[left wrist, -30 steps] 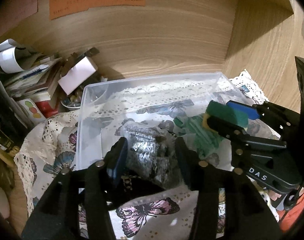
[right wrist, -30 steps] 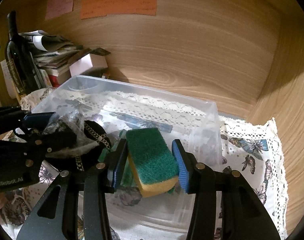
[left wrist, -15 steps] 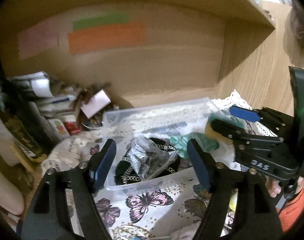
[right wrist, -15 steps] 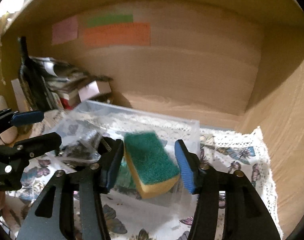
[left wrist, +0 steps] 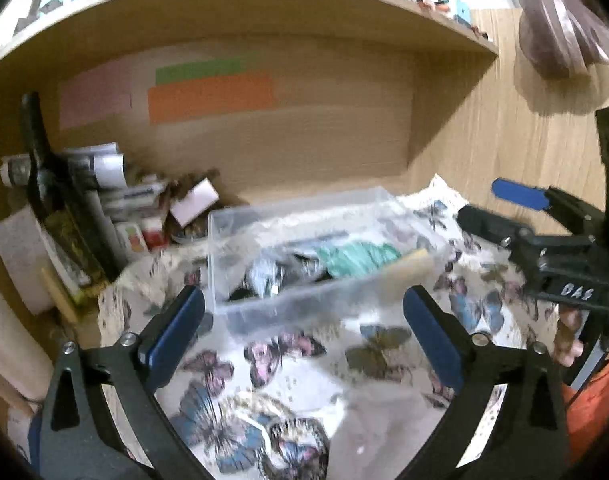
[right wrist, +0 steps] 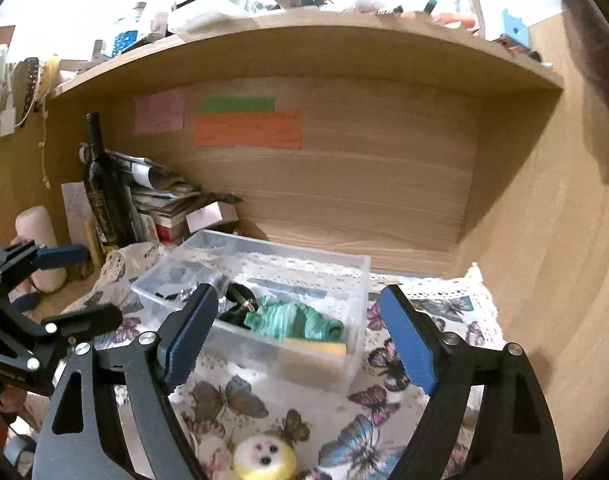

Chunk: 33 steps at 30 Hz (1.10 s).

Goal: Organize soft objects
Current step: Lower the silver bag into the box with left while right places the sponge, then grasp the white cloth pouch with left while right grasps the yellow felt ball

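A clear plastic box (right wrist: 356,272) (left wrist: 220,264) stands on the butterfly tablecloth (right wrist: 452,308). In it lie a silvery bag with a black chained item (left wrist: 272,276) (right wrist: 236,300), a green cloth (right wrist: 292,318) (left wrist: 356,256) and a yellow-green sponge (right wrist: 316,348) (left wrist: 412,264). My left gripper (left wrist: 304,328) is open and empty, in front of the box. My right gripper (right wrist: 300,332) is open and empty, held back from the box; it shows at the right of the left wrist view (left wrist: 500,208). A yellow soft toy with dots (right wrist: 264,460) lies near the front edge.
A wooden shelf alcove (right wrist: 384,184) encloses the table. A dark wine bottle (right wrist: 104,196), stacked papers and small boxes (right wrist: 164,196) crowd the back left. A pale roll (right wrist: 38,248) stands at far left. Coloured notes (right wrist: 248,128) stick to the back wall.
Both grippers opened, released the silvery bag and the sponge into the box, and pulled back and up away from it.
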Available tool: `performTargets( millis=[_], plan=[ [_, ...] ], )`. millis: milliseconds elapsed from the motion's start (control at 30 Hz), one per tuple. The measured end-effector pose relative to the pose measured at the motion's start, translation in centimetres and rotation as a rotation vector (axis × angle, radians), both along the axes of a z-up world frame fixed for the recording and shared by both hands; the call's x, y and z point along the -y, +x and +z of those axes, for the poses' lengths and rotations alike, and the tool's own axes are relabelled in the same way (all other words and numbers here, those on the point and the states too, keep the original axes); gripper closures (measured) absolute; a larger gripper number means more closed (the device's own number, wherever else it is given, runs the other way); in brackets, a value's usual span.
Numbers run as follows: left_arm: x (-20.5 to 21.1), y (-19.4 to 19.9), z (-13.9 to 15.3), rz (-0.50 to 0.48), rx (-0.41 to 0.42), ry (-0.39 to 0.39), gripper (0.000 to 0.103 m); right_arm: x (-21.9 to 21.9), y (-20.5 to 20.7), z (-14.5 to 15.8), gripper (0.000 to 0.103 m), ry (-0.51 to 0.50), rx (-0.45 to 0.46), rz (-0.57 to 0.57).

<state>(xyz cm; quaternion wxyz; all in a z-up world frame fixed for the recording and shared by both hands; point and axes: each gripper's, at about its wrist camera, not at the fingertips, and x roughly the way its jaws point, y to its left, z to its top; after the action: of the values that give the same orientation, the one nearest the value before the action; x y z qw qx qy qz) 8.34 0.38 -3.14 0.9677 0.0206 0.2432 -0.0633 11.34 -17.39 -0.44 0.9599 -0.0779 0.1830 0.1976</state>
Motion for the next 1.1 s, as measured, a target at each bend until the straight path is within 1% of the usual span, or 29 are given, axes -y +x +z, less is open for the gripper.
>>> performTargets(
  millis=[200, 267, 400, 433, 467, 533, 567, 633, 733, 867, 933, 967, 1000, 1033, 1067, 1100],
  plan=[
    [-0.3, -1.5, -3.0, 0.03, -0.064, 0.009, 0.002, 0.6, -1.5, -2.0, 0.021, 0.01, -0.033, -0.011],
    [-0.4, -1.7, -3.9, 0.043, -0.084, 0.007, 0.002, 0.8, -1.9, -2.8, 0.021, 0.009, -0.056, -0.011],
    [-0.2, -2.1, -5.4, 0.04, -0.111, -0.016, 0.003, 1.1, -2.0, -5.0, 0.021, 0.001, -0.116, -0.019],
    [-0.1, -2.2, -5.8, 0.029, -0.123, -0.028, 0.009, 1.2, -2.0, -5.5, 0.021, 0.002, -0.135, -0.021],
    [0.1, -2.1, -6.0, 0.015, -0.137, -0.034, 0.018, 1.2, -2.1, -6.1, 0.021, 0.004, -0.154, -0.022],
    [0.6, -1.8, -6.5, -0.01, -0.167, -0.039, 0.027, 1.3, -2.0, -7.2, 0.021, 0.004, -0.196, -0.02],
    [0.7, -1.7, -6.8, -0.015, -0.177, -0.044, 0.029, 1.3, -2.1, -7.7, 0.021, 0.001, -0.209, -0.02],
    [1.1, -1.3, -7.3, -0.03, -0.203, -0.057, 0.03, 1.2, -2.2, -8.6, 0.021, -0.012, -0.239, -0.008],
    [1.5, -0.8, -8.1, -0.07, -0.252, -0.082, 0.031, 1.2, -2.5, -9.3, 0.021, -0.03, -0.257, -0.005],
    [2.3, -0.4, -8.8, -0.083, -0.282, -0.057, 0.031, 1.5, -2.3, -10.0, 0.022, -0.014, -0.3, 0.007],
    [2.4, -0.3, -9.0, -0.088, -0.291, -0.061, 0.031, 1.5, -2.1, -10.3, 0.022, -0.008, -0.318, 0.008],
    [2.4, -0.3, -9.1, -0.09, -0.294, -0.067, 0.033, 1.4, -2.0, -10.5, 0.023, -0.004, -0.325, 0.01],
    [2.4, -0.2, -9.2, -0.094, -0.301, -0.078, 0.035, 1.4, -1.9, -10.6, 0.027, 0.0, -0.329, 0.01],
    [2.2, -0.1, -9.3, -0.104, -0.314, -0.098, 0.039, 1.3, -1.9, -10.7, 0.029, 0.004, -0.333, 0.01],
    [2.1, 0.0, -9.4, -0.107, -0.319, -0.106, 0.041, 1.3, -1.8, -10.9, 0.035, 0.008, -0.342, 0.016],
    [2.1, 0.0, -9.4, -0.107, -0.318, -0.106, 0.043, 1.3, -1.7, -11.0, 0.043, 0.015, -0.352, 0.023]
  ],
)
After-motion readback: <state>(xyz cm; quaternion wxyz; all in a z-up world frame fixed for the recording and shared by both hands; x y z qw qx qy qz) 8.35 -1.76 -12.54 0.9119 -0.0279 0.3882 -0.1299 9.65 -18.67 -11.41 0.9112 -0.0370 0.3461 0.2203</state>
